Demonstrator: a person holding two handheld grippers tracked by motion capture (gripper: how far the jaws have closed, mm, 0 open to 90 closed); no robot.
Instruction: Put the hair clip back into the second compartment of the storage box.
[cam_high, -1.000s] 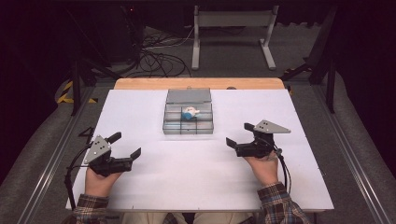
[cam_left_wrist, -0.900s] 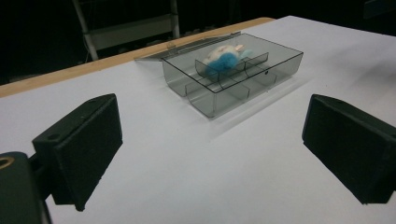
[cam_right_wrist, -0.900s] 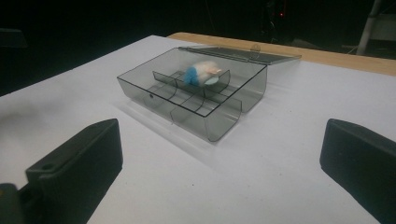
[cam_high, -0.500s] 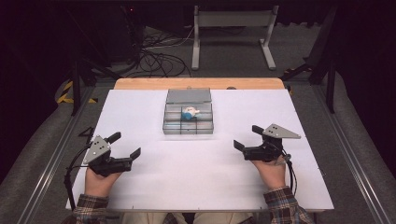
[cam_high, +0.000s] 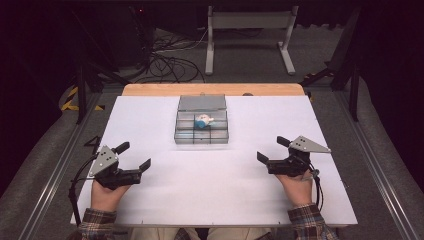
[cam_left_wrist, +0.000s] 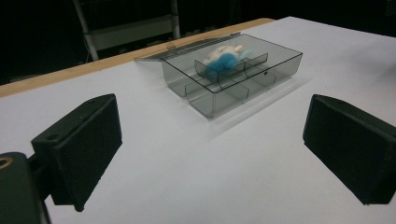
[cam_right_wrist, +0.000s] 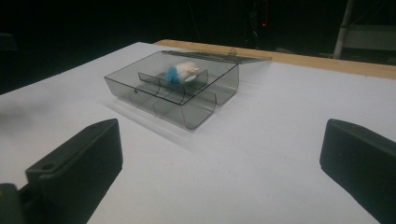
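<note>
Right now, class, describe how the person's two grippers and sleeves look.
Each hand holds a black two-jaw tool. The left gripper and right gripper both carry a grey three-cornered plate on top and trail a thin black cable. Their jaws are blocky, matt black pads. The sleeves are plaid flannel in brown and dark tones.

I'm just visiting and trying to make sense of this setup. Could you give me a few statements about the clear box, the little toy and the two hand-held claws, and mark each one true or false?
1. The clear box stands open, its lid laid back toward the far edge. True.
2. The blue and white toy lies on the bare white table. False: it sits inside a compartment of the box.
3. The left gripper has its jaws spread apart. True.
4. The right gripper is clamped on the box. False: it is open, holds nothing and is apart from the box.
5. Both grippers are on the near side of the box. True.
</note>
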